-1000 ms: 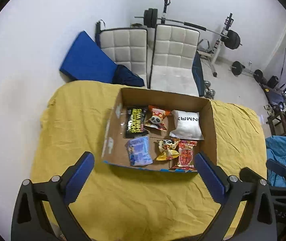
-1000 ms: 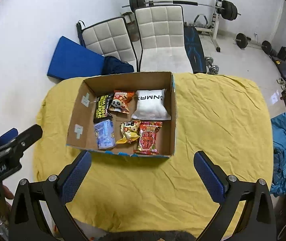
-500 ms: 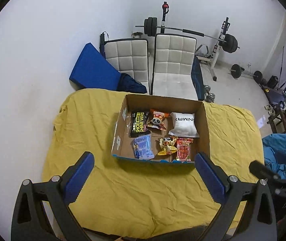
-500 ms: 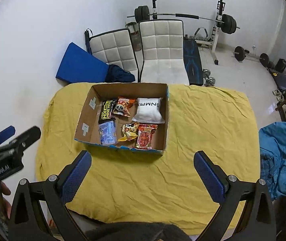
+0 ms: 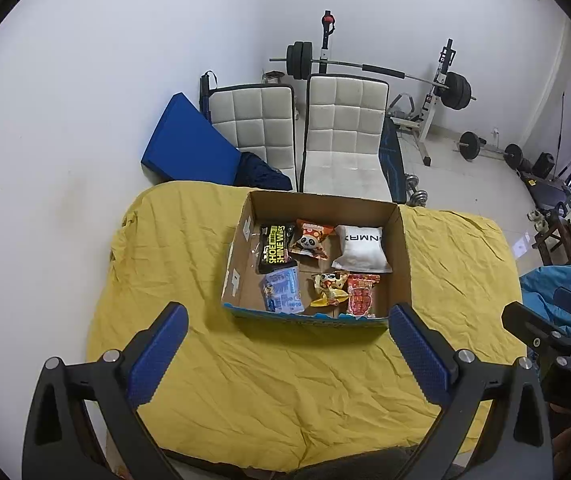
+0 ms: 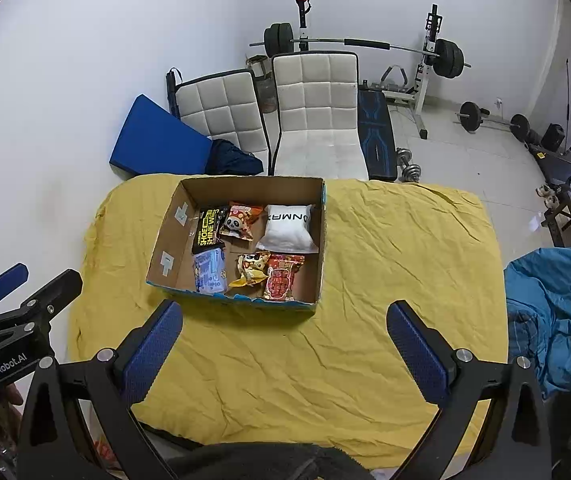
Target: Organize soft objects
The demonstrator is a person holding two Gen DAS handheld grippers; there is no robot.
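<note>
Both grippers are hanging up high over the near edge of the counter (image 6: 385, 240), which is draped in a wrinkly yellow cloth. Left gripper (image 5: 285, 344) has its blue-padded fingers spread wide with nothing between them, and the right gripper (image 6: 285, 340) is the same deal, fingers wide apart and holding nothing.

All the soft stuff sits inside an open cardboard box (image 6: 169, 236) on the far-left part of the counter. Back row, left to right: a black and yellow shoe wipes pack (image 6: 207, 230), an orange panda snack bag (image 6: 240, 221), and a puffy white pouch (image 6: 288, 229) with black lettering, tucked up against the right wall. Front row: a pale blue packet (image 6: 210, 271) just beside the black pack, then a yellow crinkly snack bag (image 6: 251, 269), then a red snack bag (image 6: 281, 278) touching the yellow one. Everything is lying flat on the box floor.

Past the counter there are two white quilted chairs (image 6: 313, 120), a blue mat (image 6: 157, 144) leaning on the wall, and a barbell rack (image 6: 365, 46). A blue blanket (image 6: 557, 304) is bunched up off the right side.
</note>
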